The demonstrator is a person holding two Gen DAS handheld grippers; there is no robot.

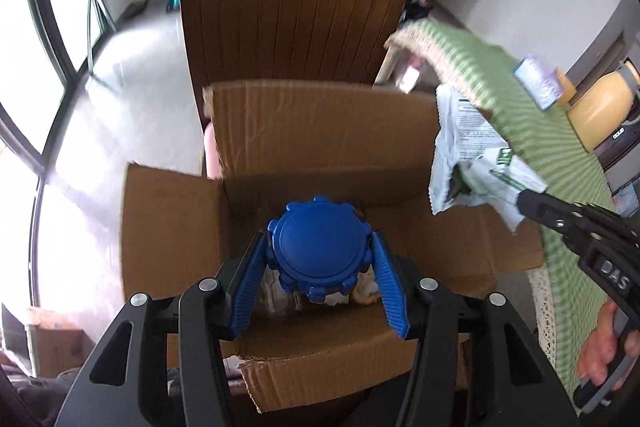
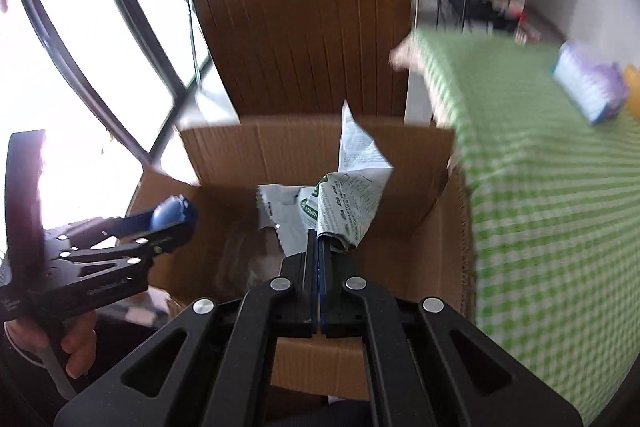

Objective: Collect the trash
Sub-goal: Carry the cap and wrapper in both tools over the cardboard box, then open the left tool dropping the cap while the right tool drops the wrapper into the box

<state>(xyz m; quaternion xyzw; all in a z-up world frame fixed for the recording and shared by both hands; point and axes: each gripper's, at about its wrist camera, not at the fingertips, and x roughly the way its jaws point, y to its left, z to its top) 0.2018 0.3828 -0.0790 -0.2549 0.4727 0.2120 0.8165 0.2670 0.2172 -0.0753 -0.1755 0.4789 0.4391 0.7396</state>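
**Both grippers hold trash over the box**

The left gripper [image 1: 318, 251] clamps its 2 fingers on a blue lid [image 1: 318, 247] above the open cardboard box [image 1: 320, 131]. The right gripper [image 2: 319, 247], fingers pressed together, pinches a crumpled white wrapper [image 2: 352, 203] over the box beside the green checked tablecloth [image 2: 540, 187].
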